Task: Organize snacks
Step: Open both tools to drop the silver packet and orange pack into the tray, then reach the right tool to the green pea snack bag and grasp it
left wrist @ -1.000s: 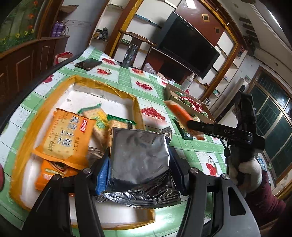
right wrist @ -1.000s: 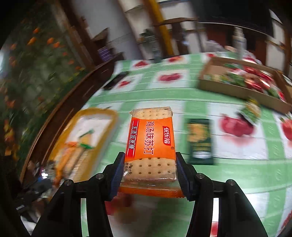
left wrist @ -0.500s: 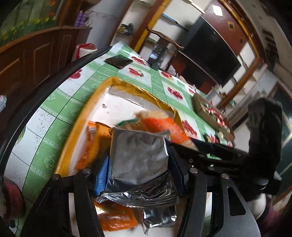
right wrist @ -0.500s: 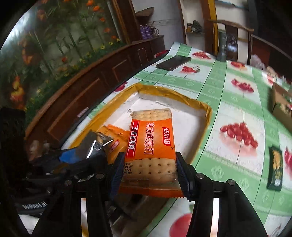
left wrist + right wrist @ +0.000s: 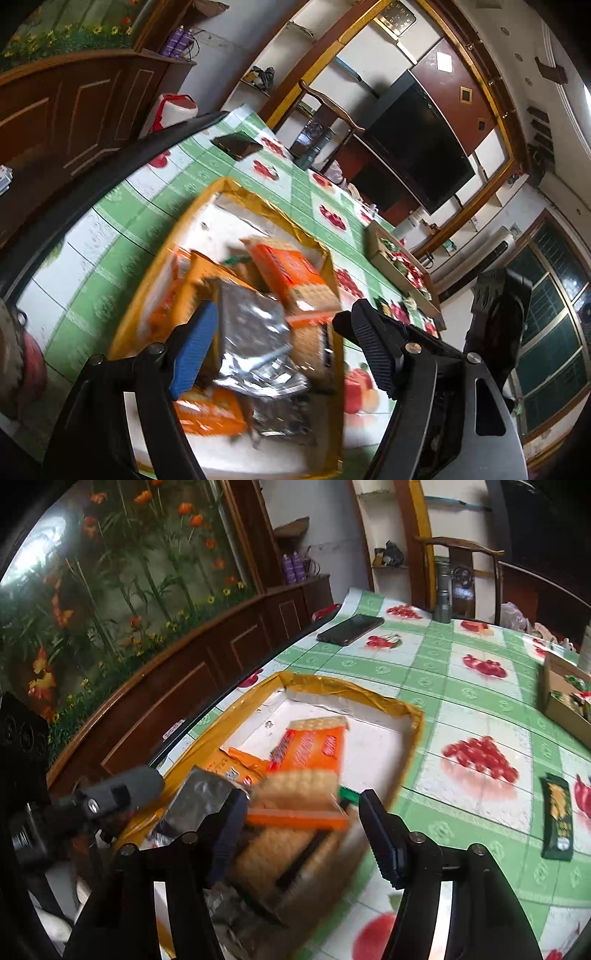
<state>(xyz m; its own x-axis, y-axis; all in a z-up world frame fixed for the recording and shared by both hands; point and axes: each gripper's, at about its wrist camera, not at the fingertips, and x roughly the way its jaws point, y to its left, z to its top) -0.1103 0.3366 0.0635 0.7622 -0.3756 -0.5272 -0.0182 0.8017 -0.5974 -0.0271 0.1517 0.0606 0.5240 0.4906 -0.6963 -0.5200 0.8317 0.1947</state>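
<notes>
Release step, both sides. Left hand-held gripper [image 5: 280, 350] jaws opening; silver foil packet [image 5: 251, 332] between them, pads no longer pressing, dropping onto the pile in the yellow-rimmed tray [image 5: 207, 195]. Right hand-held gripper [image 5: 301, 830] jaws opening too; orange cracker packet [image 5: 310, 753], blurred, falling clear into the same tray [image 5: 347, 683]. Next move, by my reckoning: back both out and fetch the dark green snack bar [image 5: 557, 823] lying farther off on the desk [image 5: 472, 694].
</notes>
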